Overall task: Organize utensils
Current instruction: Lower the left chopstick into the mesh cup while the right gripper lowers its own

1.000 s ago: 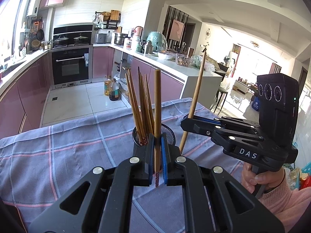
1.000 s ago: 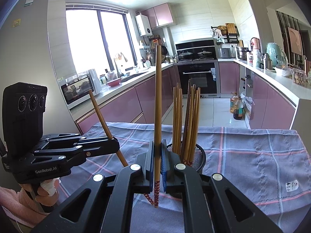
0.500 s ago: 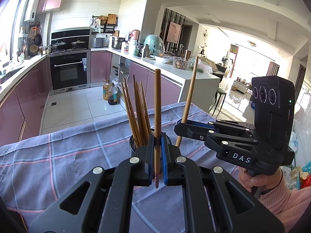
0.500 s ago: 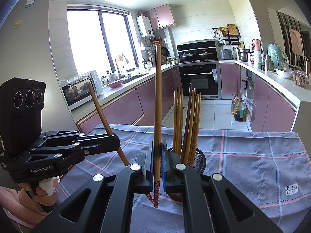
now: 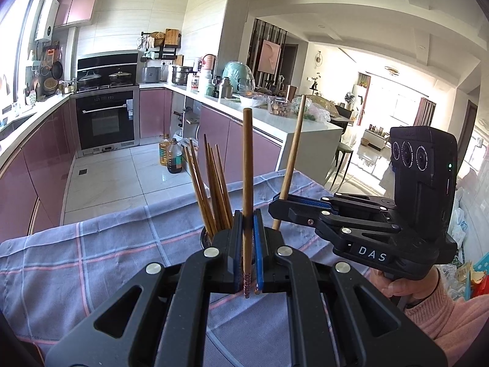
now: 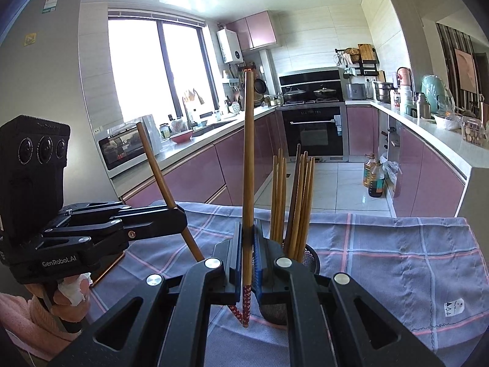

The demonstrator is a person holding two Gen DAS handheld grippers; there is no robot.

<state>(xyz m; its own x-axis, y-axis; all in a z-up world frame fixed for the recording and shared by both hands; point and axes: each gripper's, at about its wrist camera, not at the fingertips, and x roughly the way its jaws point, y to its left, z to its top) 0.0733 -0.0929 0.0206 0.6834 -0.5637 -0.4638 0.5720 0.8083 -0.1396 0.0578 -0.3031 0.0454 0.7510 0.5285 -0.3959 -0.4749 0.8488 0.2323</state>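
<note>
A checked cloth [image 6: 397, 244] covered the table, and on it stood a mesh holder [image 6: 308, 258] already bristling with upright chopsticks [image 6: 293, 202]. In the right wrist view the holder sat just beyond the right gripper [image 6: 247, 263], toward one o'clock from the jaws; in the left wrist view its rim [image 5: 204, 238] peeked out at about eleven o'clock from the left gripper [image 5: 248, 244], mostly hidden behind the fingers.

Each gripper was clamped narrow on a single chopstick. The right chopstick [image 6: 248, 159] ran nearly vertical, its long axis from twelve to six, patterned red tip pointing down below the pads. The left chopstick [image 5: 247, 165] stood the same way, red tip low. Seen from the right side, the left one leaned toward eleven o'clock [image 6: 159, 171]; seen from the left, the right one [image 5: 292, 153] tilted slightly toward one.

Both sticks were already aligned with the holder's opening, so the coming move probably needed only a short carry forward and a lowering. Which hand was nearer the holder could not be told with confidence; both looked close.

Compared with a second ago, the left view had dipped and swung a little, so the holder sat lower behind the fingers, while the right view was practically unchanged and both grips stayed as tight.
</note>
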